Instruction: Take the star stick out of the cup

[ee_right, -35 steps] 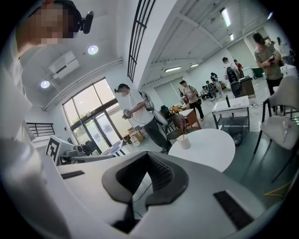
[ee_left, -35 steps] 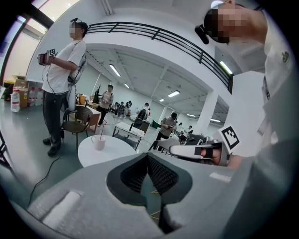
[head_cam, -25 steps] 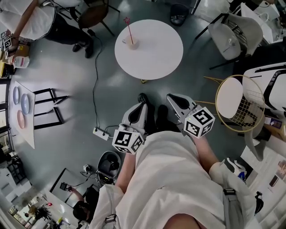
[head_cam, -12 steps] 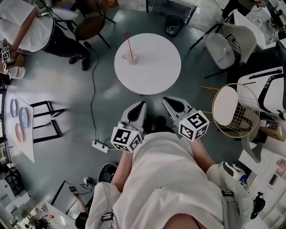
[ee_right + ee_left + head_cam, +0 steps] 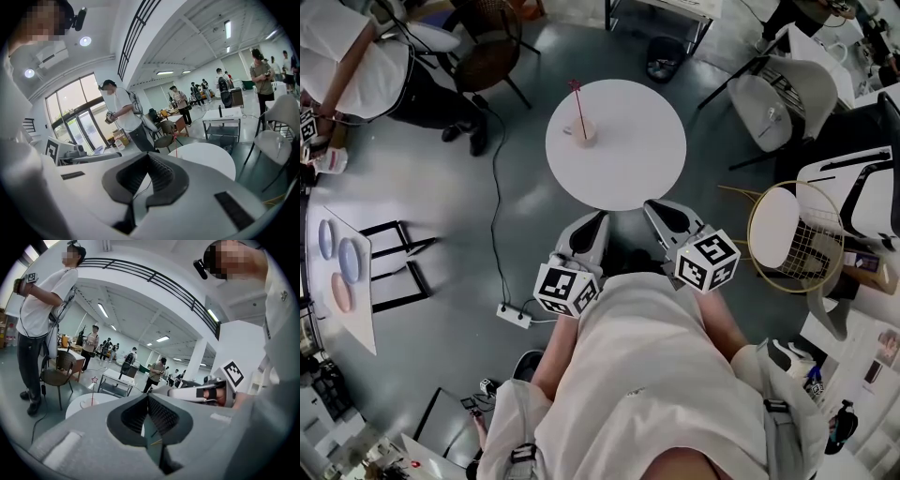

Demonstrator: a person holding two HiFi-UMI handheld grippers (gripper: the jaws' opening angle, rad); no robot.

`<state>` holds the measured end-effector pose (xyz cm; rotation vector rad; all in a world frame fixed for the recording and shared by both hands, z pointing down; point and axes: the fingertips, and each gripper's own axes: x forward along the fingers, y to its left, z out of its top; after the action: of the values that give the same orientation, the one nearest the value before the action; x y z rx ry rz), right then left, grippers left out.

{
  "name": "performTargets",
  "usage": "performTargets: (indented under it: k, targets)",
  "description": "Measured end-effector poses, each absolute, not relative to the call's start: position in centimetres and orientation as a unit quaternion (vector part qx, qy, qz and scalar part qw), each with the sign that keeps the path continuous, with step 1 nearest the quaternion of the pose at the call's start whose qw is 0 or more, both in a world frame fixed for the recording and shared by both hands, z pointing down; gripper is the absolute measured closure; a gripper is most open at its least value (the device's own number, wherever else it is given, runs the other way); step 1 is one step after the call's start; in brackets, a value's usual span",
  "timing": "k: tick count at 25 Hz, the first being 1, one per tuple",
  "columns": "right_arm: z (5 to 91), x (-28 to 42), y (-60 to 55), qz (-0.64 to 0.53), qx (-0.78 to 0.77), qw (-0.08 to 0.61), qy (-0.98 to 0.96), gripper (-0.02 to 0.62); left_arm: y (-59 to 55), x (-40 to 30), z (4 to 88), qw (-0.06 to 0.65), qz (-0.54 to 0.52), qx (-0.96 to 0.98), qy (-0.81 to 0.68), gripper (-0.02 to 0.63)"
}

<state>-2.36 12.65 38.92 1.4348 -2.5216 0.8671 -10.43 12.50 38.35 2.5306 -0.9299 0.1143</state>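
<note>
While the left claw [image 5: 594,223] and right claw [image 5: 660,210] sit closed and empty at lower centre, the red star-topped stick [image 5: 577,105] stands in the small pale cup [image 5: 585,134] on the round white counter [image 5: 633,159] above; one claw should open before reaching, then lift straight up.

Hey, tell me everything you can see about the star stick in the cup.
The star stick is a thin, straight, reddish rod with a small star at its top end. It stands nearly upright in a pale cup, star end up, with its lower end hidden inside the cup. The cup sits near the far left edge of the round white table. Only the cup touches the stick.
</note>
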Motion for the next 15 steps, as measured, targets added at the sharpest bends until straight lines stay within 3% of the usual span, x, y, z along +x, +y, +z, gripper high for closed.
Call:
performTargets:
  k: [15]
  targets:
    - [40.8, -5.3, 10.0, 0.310, 0.485, 0.069, -0.815, 0.588, 6.4, -14.5, 40.1, 0.234, 0.056, 0.914, -0.325, 0.595]
